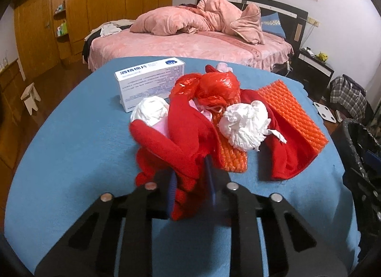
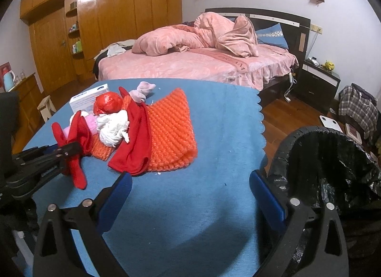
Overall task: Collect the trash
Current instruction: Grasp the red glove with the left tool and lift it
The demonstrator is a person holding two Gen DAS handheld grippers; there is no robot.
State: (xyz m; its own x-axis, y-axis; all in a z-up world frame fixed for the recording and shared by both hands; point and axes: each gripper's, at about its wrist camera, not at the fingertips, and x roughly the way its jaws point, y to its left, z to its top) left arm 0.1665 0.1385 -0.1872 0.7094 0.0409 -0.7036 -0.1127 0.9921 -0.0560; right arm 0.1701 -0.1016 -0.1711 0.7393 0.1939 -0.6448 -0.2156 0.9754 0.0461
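Bedroom backdrop: pink bed (image 2: 202, 67) with rumpled quilt, wooden wardrobe (image 2: 107, 14) along the far wall, dark nightstand (image 2: 316, 86) at right. Up front, blue tabletop (image 2: 190, 193) carrying a heap of trash.

Heap contents, seen from the left wrist: white box (image 1: 150, 81) at the back left, red bag (image 1: 214, 86) crumpled just beside it, two white tissue wads, one (image 1: 150, 110) touching the box front, the other (image 1: 247, 124) lying on orange bubble wrap (image 1: 293, 112). Red cloth (image 1: 185, 138) draped across the near side, another red cloth (image 1: 285, 155) lying over the wrap toward the right. Small pink sock (image 2: 142, 91) at the far edge of the heap (clearest from the right wrist).

Left gripper (image 1: 190, 188) pressed together on the near fold of the red cloth, blue pads squeezing fabric that bulges out above and below. Same pinch visible from the right wrist, at the heap's left end (image 2: 71, 150).

Right gripper (image 2: 190, 191) spread wide over bare tabletop, nothing between its fingers, well apart from the heap. Black-lined bin (image 2: 333, 157) standing just beside the tabletop's right edge, mouth open.
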